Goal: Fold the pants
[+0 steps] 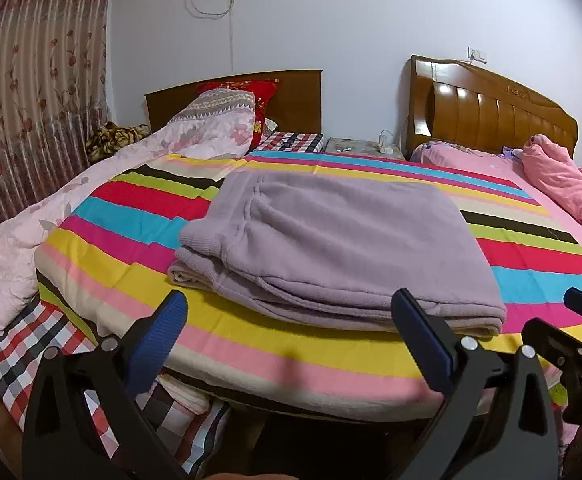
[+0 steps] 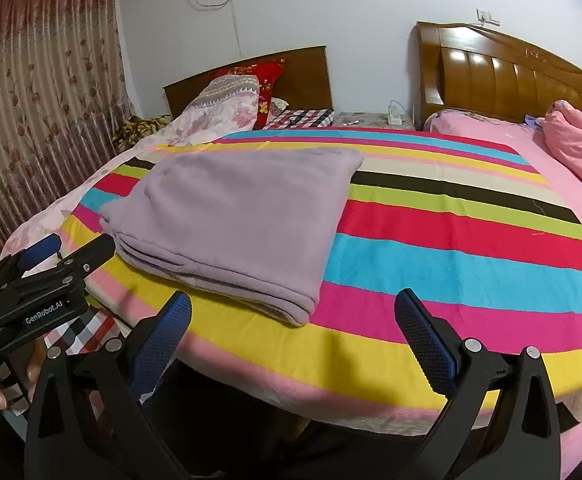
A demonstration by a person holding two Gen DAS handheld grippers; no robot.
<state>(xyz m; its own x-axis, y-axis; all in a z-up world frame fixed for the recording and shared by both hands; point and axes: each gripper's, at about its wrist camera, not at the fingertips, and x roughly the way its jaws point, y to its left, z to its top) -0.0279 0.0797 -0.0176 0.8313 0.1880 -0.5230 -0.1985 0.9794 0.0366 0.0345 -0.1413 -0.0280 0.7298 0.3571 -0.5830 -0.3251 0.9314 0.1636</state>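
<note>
Lilac fleece pants lie folded in a flat rectangular stack on the striped blanket, with the ribbed waistband at the left end. They also show in the right wrist view. My left gripper is open and empty, held just in front of the stack's near edge. My right gripper is open and empty, near the stack's near right corner. The left gripper also shows at the left of the right wrist view, and the right gripper at the right edge of the left wrist view.
A bright striped blanket covers the bed. A floral quilt lies at the left, a pink duvet at the right. Two wooden headboards stand at the wall, with a small nightstand between. A checked sheet hangs at the front left edge.
</note>
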